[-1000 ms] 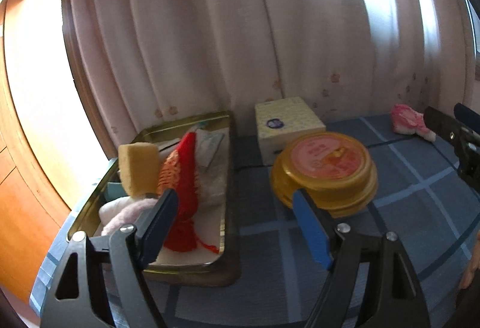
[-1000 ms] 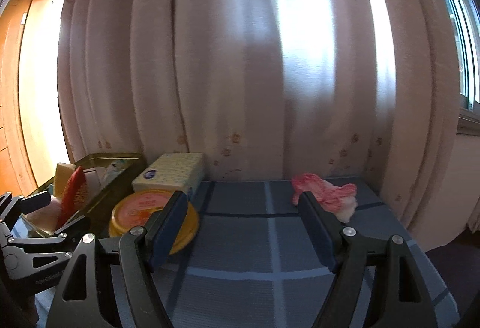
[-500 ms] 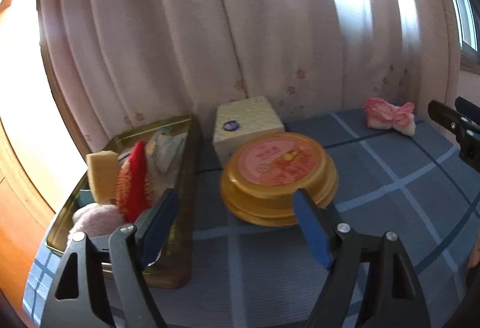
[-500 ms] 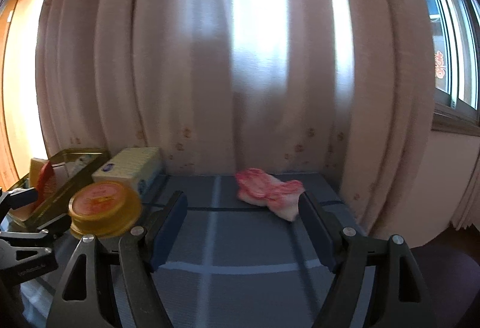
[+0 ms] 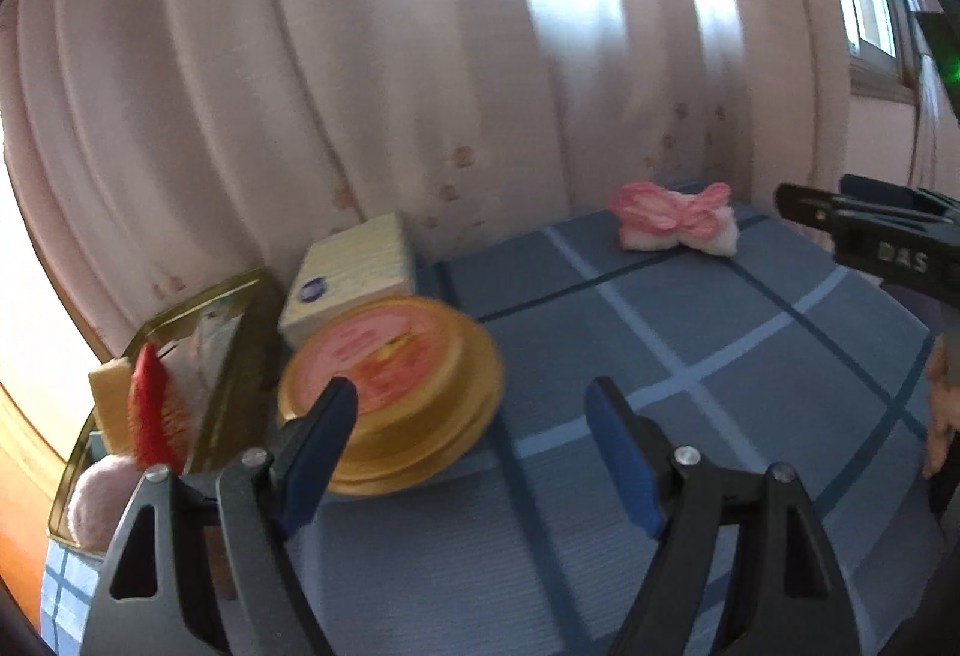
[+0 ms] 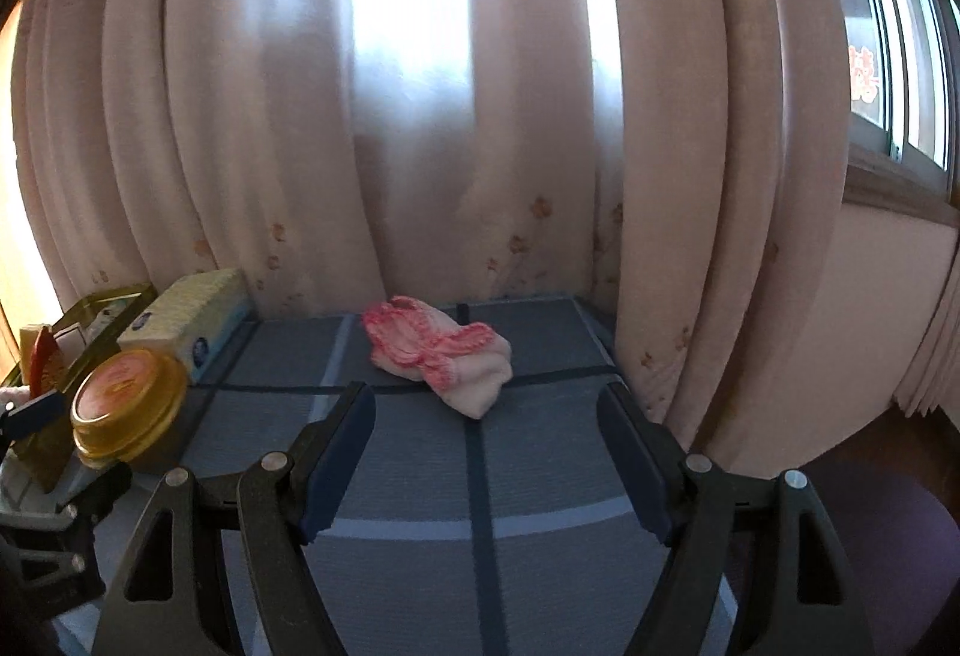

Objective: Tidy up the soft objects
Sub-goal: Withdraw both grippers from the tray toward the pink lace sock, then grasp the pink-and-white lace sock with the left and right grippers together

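Note:
A pink and white soft cloth item (image 6: 441, 356) lies on the blue checked tablecloth near the curtain; it also shows in the left wrist view (image 5: 675, 218). My right gripper (image 6: 486, 452) is open and empty, just short of it. My left gripper (image 5: 474, 446) is open and empty, next to a round gold tin (image 5: 390, 386). A gold metal tray (image 5: 237, 374) at the left holds a yellow sponge (image 5: 111, 401), a red knitted item (image 5: 153, 419) and a pink fluffy item (image 5: 96, 500).
A pale yellow tissue box (image 5: 354, 275) stands behind the round tin (image 6: 129, 404). Pink curtains (image 6: 420, 116) hang along the table's far edge. The table's right edge (image 6: 600, 338) drops off beside the cloth item. A window (image 6: 888, 26) is at the upper right.
Both views have swung to the right. The tray has slid to the left of the views and the pink cloth item now sits centred ahead of my right gripper, closer than before.

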`<state>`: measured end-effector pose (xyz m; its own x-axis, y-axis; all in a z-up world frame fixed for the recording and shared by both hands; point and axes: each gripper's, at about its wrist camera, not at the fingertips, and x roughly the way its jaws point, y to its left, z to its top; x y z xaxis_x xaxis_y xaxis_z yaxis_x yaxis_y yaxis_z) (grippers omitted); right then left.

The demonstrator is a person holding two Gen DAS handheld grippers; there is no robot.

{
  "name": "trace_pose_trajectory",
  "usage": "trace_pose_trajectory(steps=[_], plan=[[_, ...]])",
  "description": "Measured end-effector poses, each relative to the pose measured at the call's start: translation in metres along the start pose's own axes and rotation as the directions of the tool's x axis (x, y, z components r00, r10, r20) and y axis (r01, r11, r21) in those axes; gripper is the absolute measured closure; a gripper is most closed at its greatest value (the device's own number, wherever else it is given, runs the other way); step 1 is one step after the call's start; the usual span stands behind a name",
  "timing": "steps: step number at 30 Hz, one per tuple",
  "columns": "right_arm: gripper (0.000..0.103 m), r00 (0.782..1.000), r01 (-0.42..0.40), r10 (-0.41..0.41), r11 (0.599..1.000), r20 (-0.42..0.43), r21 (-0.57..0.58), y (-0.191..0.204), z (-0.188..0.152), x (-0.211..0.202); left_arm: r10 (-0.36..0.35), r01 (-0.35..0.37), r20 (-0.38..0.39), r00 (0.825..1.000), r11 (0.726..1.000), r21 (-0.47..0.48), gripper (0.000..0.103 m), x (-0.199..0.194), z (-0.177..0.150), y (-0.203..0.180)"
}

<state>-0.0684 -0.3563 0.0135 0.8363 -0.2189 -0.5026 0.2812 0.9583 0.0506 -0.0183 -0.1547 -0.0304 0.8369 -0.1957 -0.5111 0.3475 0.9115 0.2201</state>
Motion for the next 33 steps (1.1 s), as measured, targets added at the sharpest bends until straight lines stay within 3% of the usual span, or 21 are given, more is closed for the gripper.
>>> trace_pose_trajectory(steps=[8,16,26,31,33], plan=[[0.025,0.999,-0.019,0.018,1.000,-0.032,-0.010,-0.006,0.009,0.018,-0.033,0.033,-0.002,0.999,0.999,0.033,0.023,0.003,0.007,-0.020],[0.025,0.997,-0.054,0.055,0.998,-0.049,0.018,-0.005,0.013,0.031,-0.045,0.045,-0.024,0.999,0.999,0.005,0.023,0.004,0.007,-0.019],[0.025,0.996,-0.065,0.066,0.998,-0.057,0.017,-0.015,0.022,0.033,-0.190,0.190,-0.011,0.982,0.977,0.092,0.025,-0.010,0.005,-0.049],[0.026,0.993,-0.090,0.092,0.995,-0.073,0.031,-0.016,0.027,0.044,-0.241,0.243,-0.052,0.969,0.969,0.041,0.033,0.013,0.027,-0.041],[0.036,0.991,-0.105,0.108,0.994,-0.085,0.033,-0.015,0.029,0.050,-0.253,0.253,-0.068,0.965,0.967,-0.016,0.038,0.028,0.049,-0.031]])
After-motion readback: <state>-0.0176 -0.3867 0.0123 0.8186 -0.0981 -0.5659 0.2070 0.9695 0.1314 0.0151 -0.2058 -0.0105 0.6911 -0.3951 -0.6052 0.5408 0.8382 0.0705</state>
